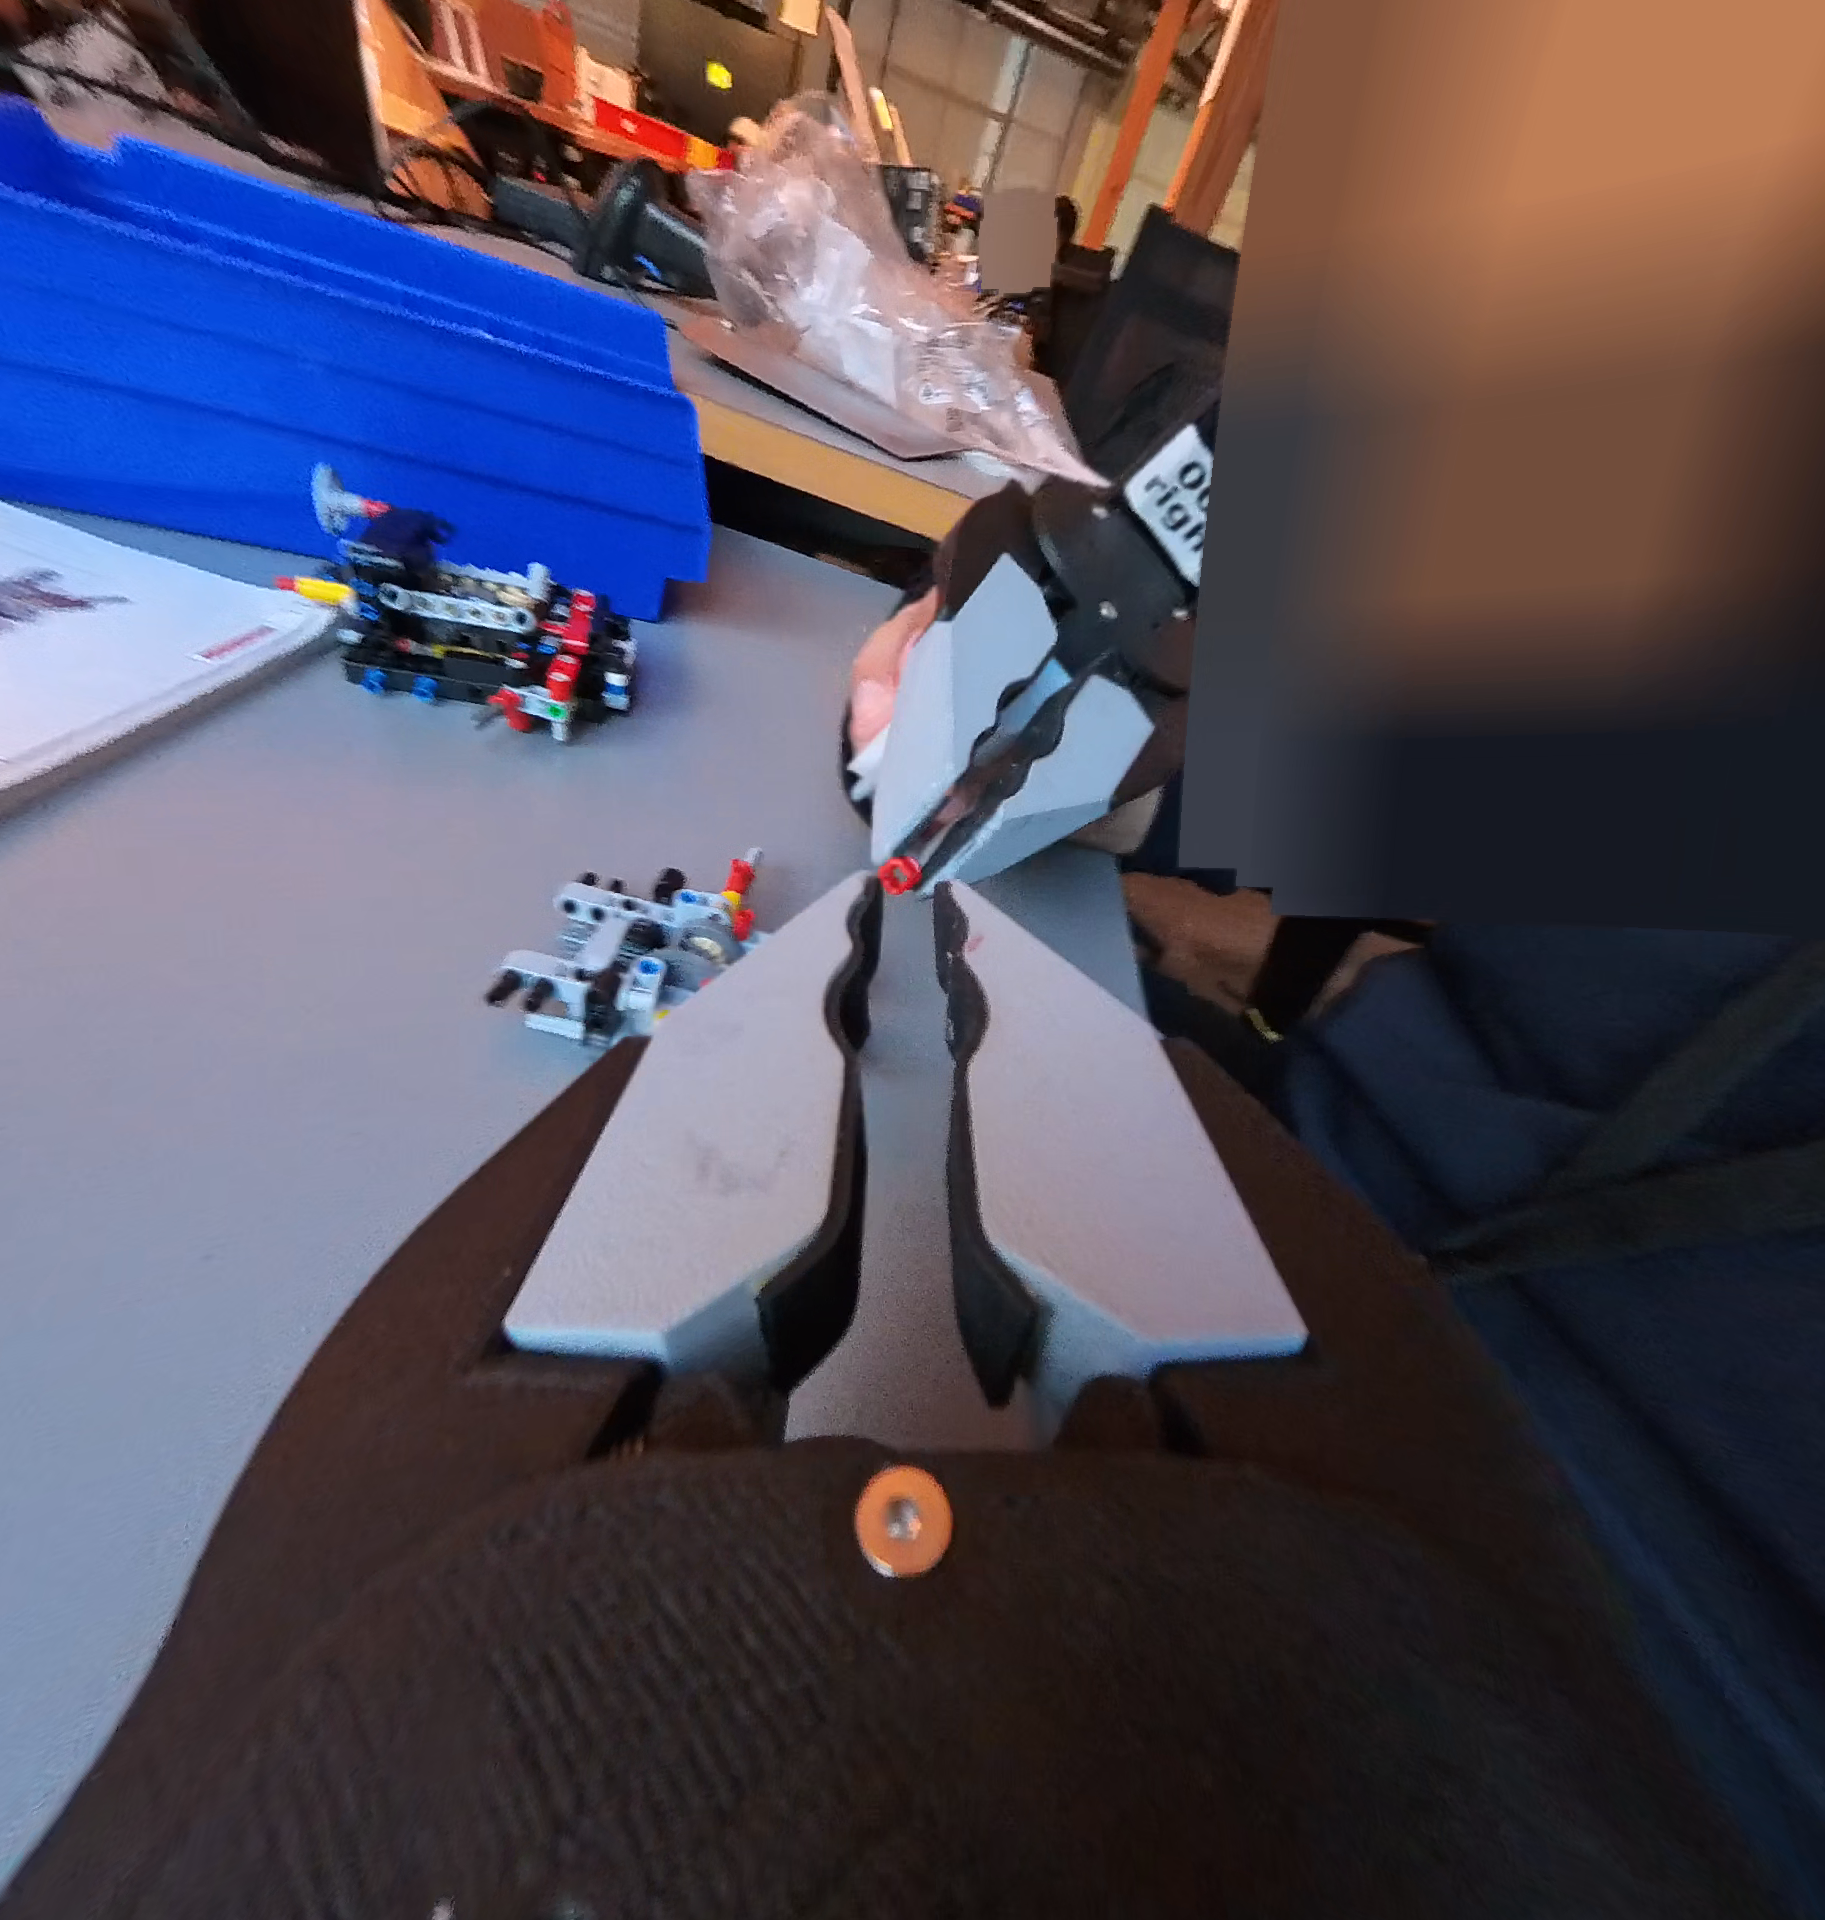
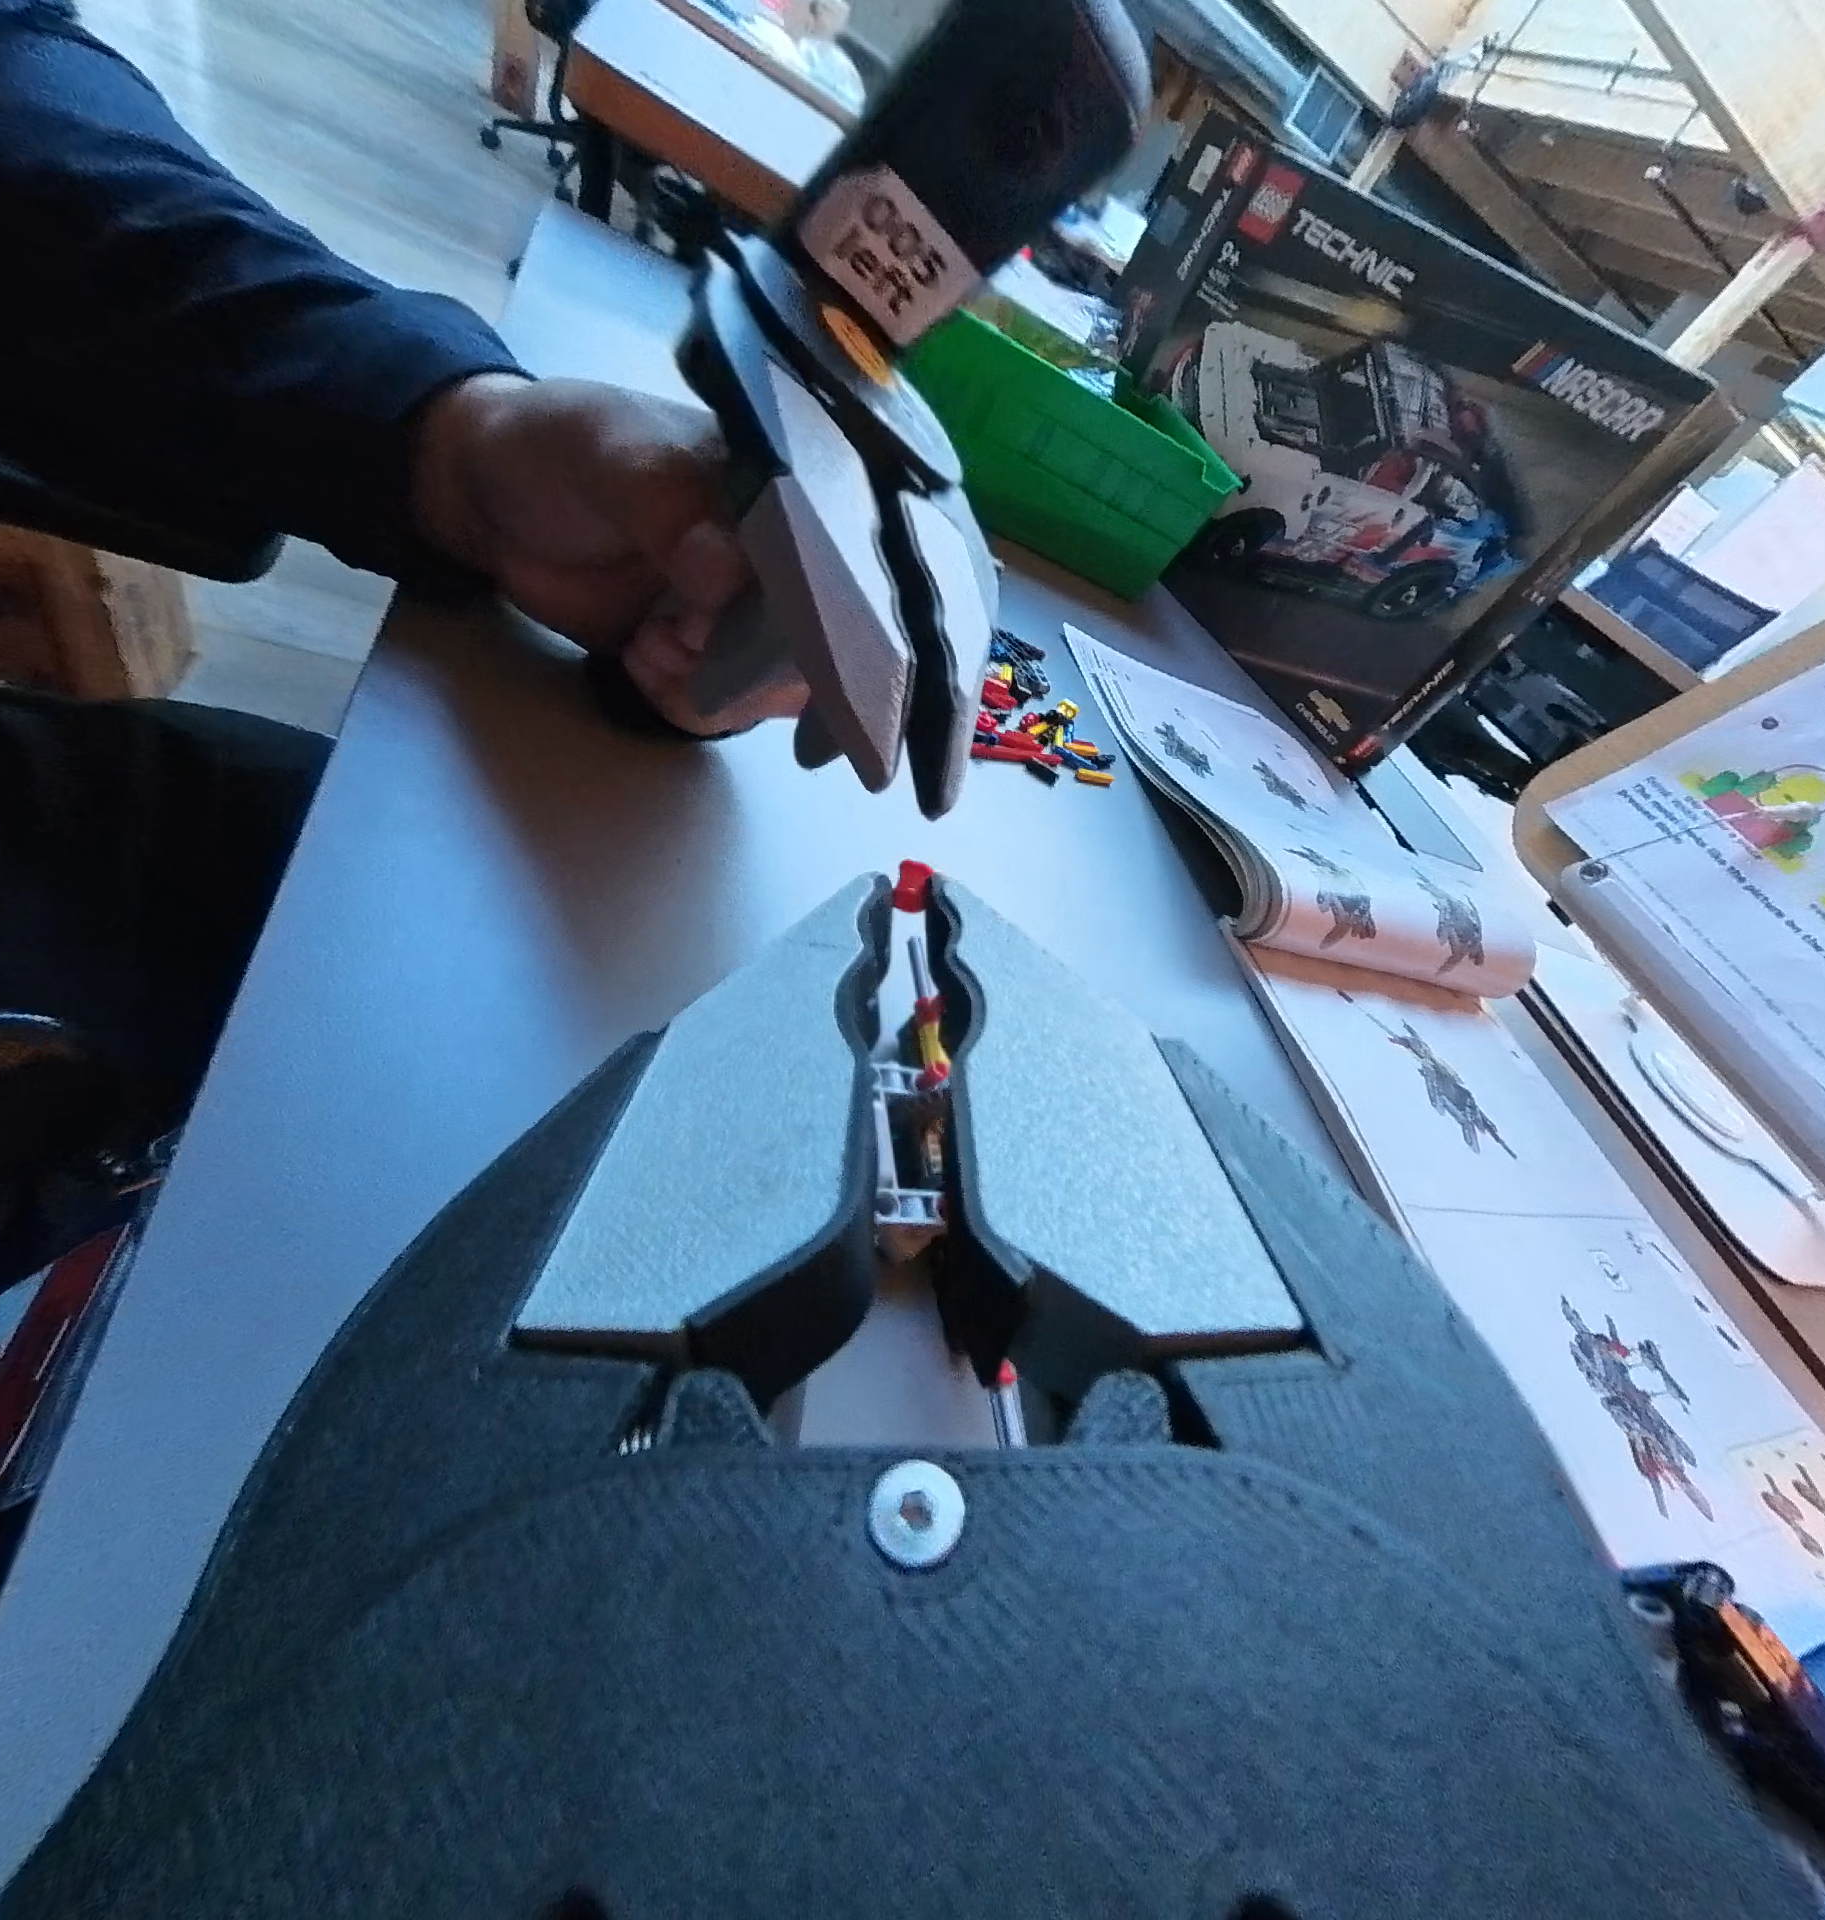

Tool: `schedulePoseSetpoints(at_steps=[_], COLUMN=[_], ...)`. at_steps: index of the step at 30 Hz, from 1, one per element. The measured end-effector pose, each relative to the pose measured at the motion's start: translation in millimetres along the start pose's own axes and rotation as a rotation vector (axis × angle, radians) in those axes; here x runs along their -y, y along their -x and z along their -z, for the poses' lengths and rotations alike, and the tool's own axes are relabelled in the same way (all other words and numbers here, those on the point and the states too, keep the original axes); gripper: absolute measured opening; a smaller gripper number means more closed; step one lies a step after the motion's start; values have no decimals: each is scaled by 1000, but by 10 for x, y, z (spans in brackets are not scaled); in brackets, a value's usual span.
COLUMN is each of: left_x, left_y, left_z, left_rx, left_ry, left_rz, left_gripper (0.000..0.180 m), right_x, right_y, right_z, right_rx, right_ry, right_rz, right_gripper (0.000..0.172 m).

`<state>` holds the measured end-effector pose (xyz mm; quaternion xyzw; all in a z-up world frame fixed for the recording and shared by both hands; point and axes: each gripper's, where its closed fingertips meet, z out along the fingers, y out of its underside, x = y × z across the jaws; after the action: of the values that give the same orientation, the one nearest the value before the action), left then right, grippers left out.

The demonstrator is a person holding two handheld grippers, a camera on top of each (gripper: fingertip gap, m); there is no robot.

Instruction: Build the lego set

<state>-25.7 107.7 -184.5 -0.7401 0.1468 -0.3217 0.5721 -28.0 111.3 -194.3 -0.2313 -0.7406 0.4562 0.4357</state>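
Right tongs (image 2: 912,902) clenched on small red bush (image 2: 910,885), held above grey worktop (image 2: 472,935) near its front edge (pads press both sides). Left tongs (image 1: 903,904) released, bare, tips just beside bush; grey sub-assembly (image 1: 627,961) beneath.

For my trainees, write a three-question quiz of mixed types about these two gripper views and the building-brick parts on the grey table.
1. True or false: the right gripper pinches a small red piece at its fingertips.
2. What stands behind the green bin? A) a blue crate B) a dark printed box C) a lamp
3. Fill in: the left gripper is ____, nothing between its fingers.

Key: 1 true; 2 B; 3 open
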Motion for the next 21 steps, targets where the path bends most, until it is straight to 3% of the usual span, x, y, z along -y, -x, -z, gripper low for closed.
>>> schedulePoseSetpoints(at_steps=[6, 21], left_x=[-36, -88], left_y=[-104, -89], left_z=[-42, -83], left_rx=[-154, -117], left_ry=[15, 52], left_rz=[181, 155], left_gripper=[5, 6], right_x=[68, 85], right_y=[88, 135], right_z=[-5, -15], right_rx=[35, 42], right_ry=[-36, -36], right_rz=[38, 71], right_gripper=[3, 3])
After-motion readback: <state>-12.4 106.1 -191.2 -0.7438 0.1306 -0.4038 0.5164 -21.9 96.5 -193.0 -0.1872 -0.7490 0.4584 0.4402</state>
